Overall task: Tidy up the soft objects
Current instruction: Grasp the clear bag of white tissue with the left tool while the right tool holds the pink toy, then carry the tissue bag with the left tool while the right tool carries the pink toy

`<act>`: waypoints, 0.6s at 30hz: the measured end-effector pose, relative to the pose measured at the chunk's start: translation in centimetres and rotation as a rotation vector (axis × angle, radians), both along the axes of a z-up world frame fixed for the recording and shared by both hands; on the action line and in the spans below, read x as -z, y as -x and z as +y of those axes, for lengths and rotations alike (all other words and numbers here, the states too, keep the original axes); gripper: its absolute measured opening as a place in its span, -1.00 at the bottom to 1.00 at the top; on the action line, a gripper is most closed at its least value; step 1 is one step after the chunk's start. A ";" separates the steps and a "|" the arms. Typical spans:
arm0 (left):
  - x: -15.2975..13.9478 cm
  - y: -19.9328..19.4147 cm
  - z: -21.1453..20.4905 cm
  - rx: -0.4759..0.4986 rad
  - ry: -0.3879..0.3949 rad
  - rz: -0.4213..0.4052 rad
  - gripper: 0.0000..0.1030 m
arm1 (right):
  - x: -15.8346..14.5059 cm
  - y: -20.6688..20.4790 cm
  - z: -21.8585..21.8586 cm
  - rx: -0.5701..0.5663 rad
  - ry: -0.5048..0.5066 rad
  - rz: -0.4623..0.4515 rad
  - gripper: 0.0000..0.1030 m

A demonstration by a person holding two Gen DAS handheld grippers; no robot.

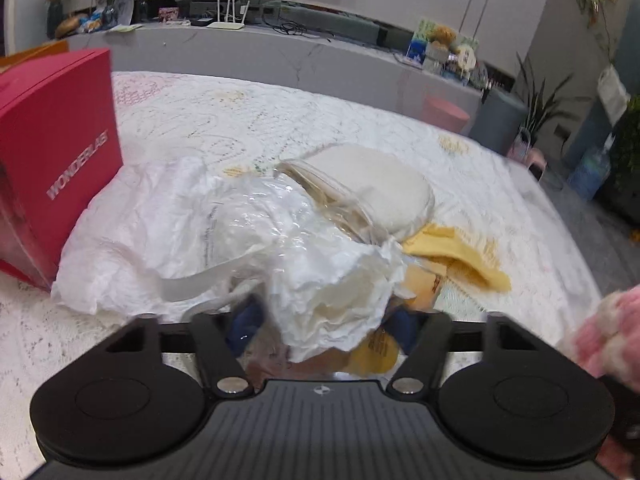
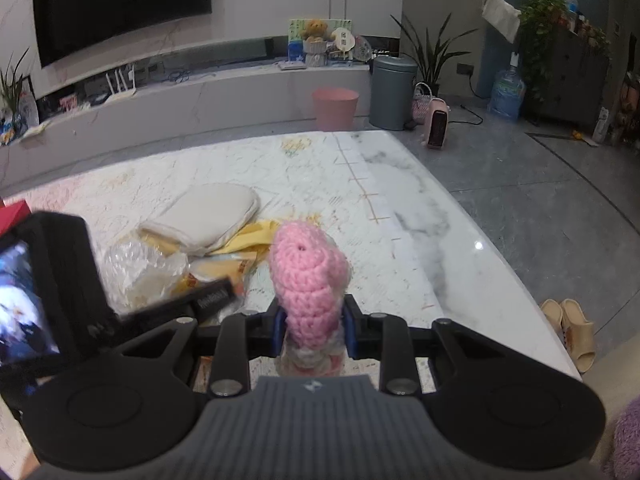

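My left gripper [image 1: 320, 328] is open over a heap of crumpled white paper and clear plastic wrap [image 1: 240, 232]; its blue fingertips [image 1: 244, 328] straddle the near end of the heap. Behind the heap lie a cream round pad [image 1: 380, 188] and a yellow cloth [image 1: 460, 252]. My right gripper [image 2: 314, 330] is shut on a pink crocheted toy [image 2: 308, 276] in clear wrap and holds it upright above the table. The toy also shows at the right edge of the left wrist view [image 1: 608, 332]. The cream pad [image 2: 212, 216] and yellow cloth [image 2: 256, 236] lie left of it.
A red box [image 1: 56, 152] marked WONDERLAB stands at the table's left. The table [image 2: 420, 216] has a white lace cover and a bare marble right side. The left gripper body [image 2: 52, 296] fills the lower left of the right wrist view. Bins and slippers stand on the floor beyond.
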State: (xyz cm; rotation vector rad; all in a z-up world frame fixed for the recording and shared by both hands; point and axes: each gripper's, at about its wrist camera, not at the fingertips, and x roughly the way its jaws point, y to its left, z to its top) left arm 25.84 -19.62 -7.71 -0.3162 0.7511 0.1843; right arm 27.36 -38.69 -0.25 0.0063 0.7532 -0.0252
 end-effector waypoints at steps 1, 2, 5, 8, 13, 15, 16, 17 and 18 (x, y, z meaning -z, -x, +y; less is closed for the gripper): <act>-0.2 0.4 0.3 0.012 0.021 -0.015 -0.06 | 0.1 0.0 0.2 -0.004 0.003 0.002 -0.47; -0.5 0.7 0.5 0.030 0.032 -0.018 -0.11 | 0.1 0.0 0.3 -0.008 -0.006 0.005 -0.47; -0.9 1.7 1.0 0.081 0.044 -0.034 -0.16 | -0.4 0.1 0.6 -0.030 -0.057 -0.006 -0.47; -2.0 3.5 1.6 0.142 0.033 -0.077 -0.21 | -0.9 0.5 1.6 -0.038 0.041 -0.039 -0.47; -5.0 9.4 2.6 0.215 -0.125 -0.200 -0.22 | -1.6 1.1 2.3 -0.070 0.044 -0.058 -0.48; -5.9 11.8 3.6 0.244 -0.159 -0.223 -0.22 | -2.1 1.5 2.6 -0.081 0.040 -0.090 -0.48; -6.2 13.0 4.2 0.262 -0.167 -0.228 -0.22 | -2.5 1.8 3.0 -0.093 0.045 -0.110 -0.48; -6.4 13.8 4.6 0.279 -0.172 -0.227 -0.22 | -2.9 2.0 3.4 -0.111 0.048 -0.123 -0.48; -6.5 14.7 5.2 0.294 -0.167 -0.225 -0.22 | -3.2 2.2 3.7 -0.130 0.036 -0.131 -0.47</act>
